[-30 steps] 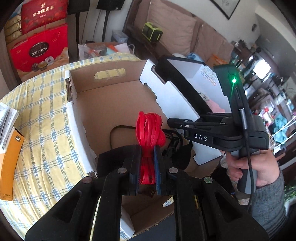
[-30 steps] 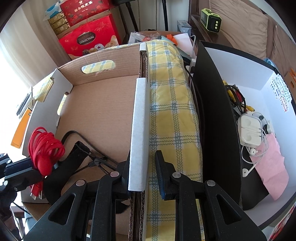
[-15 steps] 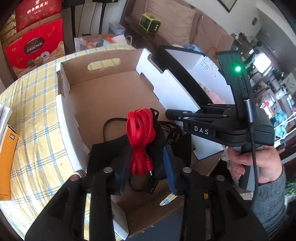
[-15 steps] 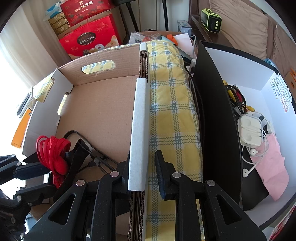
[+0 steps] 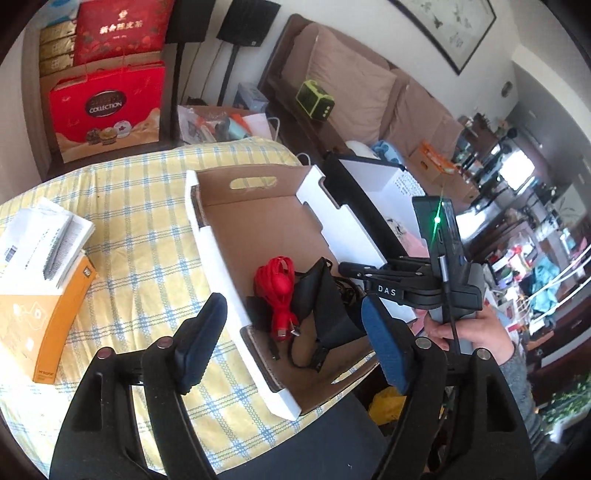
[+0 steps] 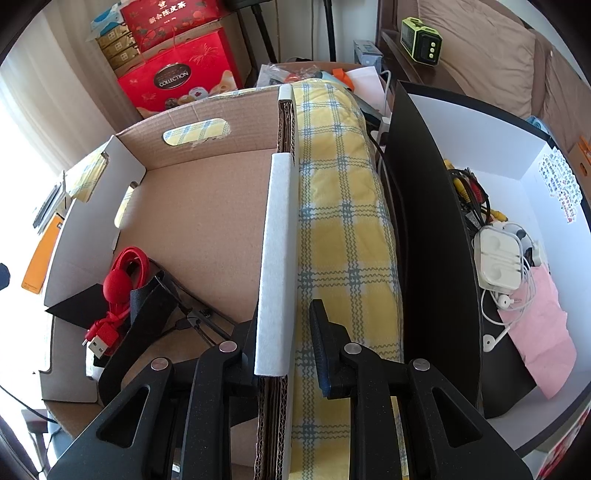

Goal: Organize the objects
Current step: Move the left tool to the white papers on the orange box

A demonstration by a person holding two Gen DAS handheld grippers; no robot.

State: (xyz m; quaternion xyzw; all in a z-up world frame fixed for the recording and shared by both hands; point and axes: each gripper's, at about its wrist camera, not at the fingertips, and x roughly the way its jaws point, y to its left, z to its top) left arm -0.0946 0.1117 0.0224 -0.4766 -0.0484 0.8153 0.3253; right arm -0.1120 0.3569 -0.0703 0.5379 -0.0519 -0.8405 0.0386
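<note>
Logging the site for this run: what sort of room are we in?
Most likely a lived-in living room: a sofa with brown cushions, a framed picture above it, and a table under a yellow checked cloth.

Brown sofa [image 5: 369, 88] with cushions, framed picture [image 5: 450, 26] on white wall, bright daylight from window [image 6: 22, 110]

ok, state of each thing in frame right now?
left gripper: open, empty, jaws just opened
right gripper: straddling cardboard box wall
red USB cable: coiled, lying in the box
black pouch: in the box beside the cable
white earbuds: in the white box
</note>
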